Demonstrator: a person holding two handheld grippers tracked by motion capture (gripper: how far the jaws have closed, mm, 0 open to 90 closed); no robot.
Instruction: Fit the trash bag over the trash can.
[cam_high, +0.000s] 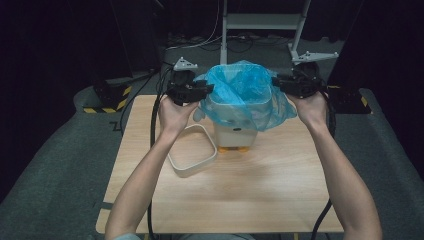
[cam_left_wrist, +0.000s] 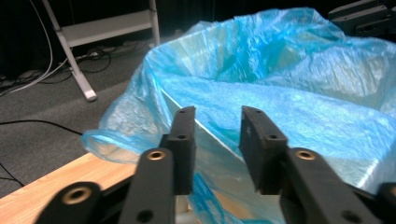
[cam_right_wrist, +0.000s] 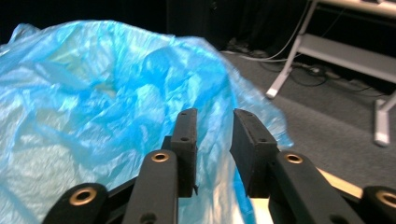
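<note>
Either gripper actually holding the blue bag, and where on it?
No pinch visible: left gripper and right gripper stand open against the blue bag at opposite rim sides.
</note>
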